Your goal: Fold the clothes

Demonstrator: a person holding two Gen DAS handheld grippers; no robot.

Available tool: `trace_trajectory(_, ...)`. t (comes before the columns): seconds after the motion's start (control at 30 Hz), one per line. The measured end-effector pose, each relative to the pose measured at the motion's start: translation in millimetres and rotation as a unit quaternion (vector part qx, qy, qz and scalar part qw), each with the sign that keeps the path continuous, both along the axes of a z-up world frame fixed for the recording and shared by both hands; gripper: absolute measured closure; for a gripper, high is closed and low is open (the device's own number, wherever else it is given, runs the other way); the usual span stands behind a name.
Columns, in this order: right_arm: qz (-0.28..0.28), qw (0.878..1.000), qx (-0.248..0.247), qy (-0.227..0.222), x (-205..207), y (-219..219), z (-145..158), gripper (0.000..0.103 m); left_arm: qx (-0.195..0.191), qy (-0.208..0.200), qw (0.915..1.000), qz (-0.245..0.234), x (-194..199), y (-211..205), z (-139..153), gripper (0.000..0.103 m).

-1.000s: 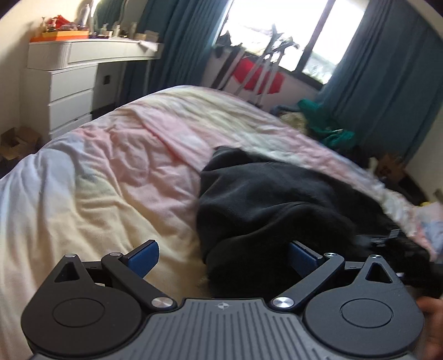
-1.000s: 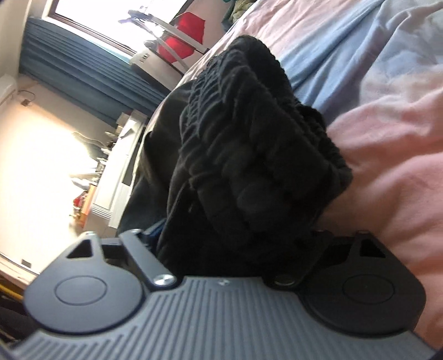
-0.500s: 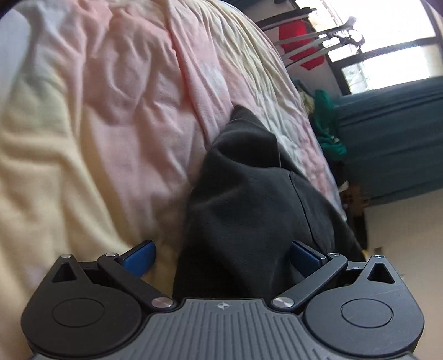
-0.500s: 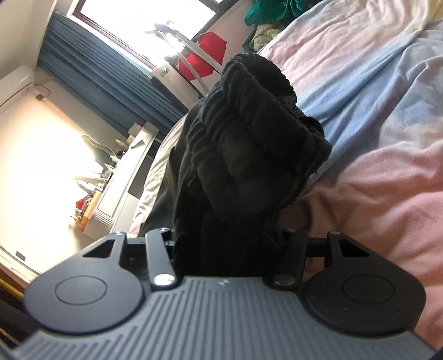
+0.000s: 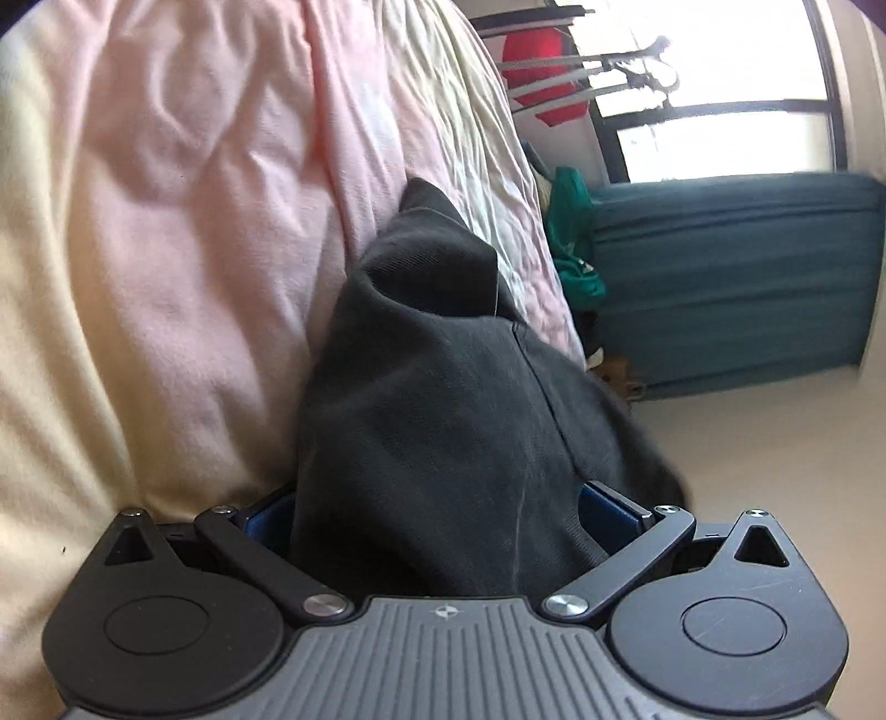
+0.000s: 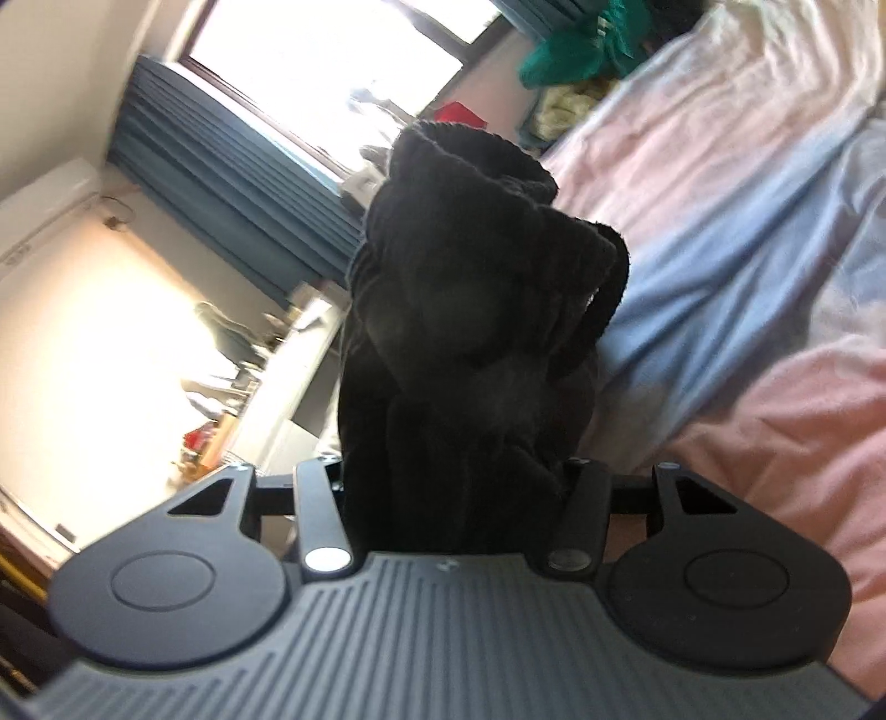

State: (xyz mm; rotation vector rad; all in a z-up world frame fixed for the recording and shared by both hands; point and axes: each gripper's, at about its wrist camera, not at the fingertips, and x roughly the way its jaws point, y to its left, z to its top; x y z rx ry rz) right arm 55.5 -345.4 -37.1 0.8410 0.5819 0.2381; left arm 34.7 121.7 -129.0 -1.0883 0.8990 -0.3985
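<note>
Here the left gripper [image 5: 437, 515] is clamped on the dark garment [image 5: 443, 387], which trails far across the pink bedspread [image 5: 166, 249]; the right gripper [image 6: 454, 487] pinches its bunched ribbed end, raised off the bed.

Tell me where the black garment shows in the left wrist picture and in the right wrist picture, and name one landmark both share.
Left wrist: the black garment fills the lower centre, running up from between the fingers of the left gripper over the bedspread.
Right wrist: it stands bunched in the centre, rising from the right gripper.
Shared landmark: the green cloth pile beside the bed.
</note>
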Motion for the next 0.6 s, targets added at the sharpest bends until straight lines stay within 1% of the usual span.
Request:
trace_trajectory(0.1, -0.022, 0.997, -0.001, 0.074, 6.7, -7.0, -22.6, 0.049, 0.006, -0.004, 1.0000, -0.002, 1.9, -3.0, 0.5, 0.000)
trace_trajectory(0.13, -0.026, 0.996, 0.006, 0.088, 7.3, -10.1, -28.9, 0.049, 0.011, -0.006, 0.9999, -0.004, 1.5, -4.2, 0.7, 0.000)
trace_trajectory(0.17, -0.027, 0.995, 0.017, 0.092, 7.0, -12.8, -32.3, 0.049, 0.016, -0.008, 0.9998, -0.005, 1.2, -5.3, 1.0, 0.001)
trace_trajectory(0.27, -0.024, 0.996, 0.010, 0.088, 4.9, -11.3, -27.7, 0.049, 0.031, -0.015, 0.9994, -0.010, 0.2, -8.8, 1.7, 0.002)
trace_trajectory(0.33, -0.023, 0.996, 0.004, 0.086, 4.8, -13.0, -28.0, 0.049, 0.048, -0.017, 0.9985, -0.020, 2.2, -13.1, 3.8, 0.004)
trace_trajectory(0.4, -0.022, 0.996, 0.009, 0.087, 4.9, -16.5, -29.7, 0.049, 0.076, -0.021, 0.9963, -0.035, 5.6, -18.6, 8.4, 0.014)
trace_trajectory(0.5, -0.021, 0.996, 0.003, 0.086, 5.5, -16.2, -28.6, 0.049, 0.114, -0.022, 0.9922, -0.047, 9.6, -24.4, 12.8, 0.021)
trace_trajectory(0.6, -0.021, 0.996, 0.007, 0.087, 7.8, -13.9, -27.2, 0.049, 0.133, -0.019, 0.9896, -0.052, 10.3, -25.2, 17.0, 0.027)
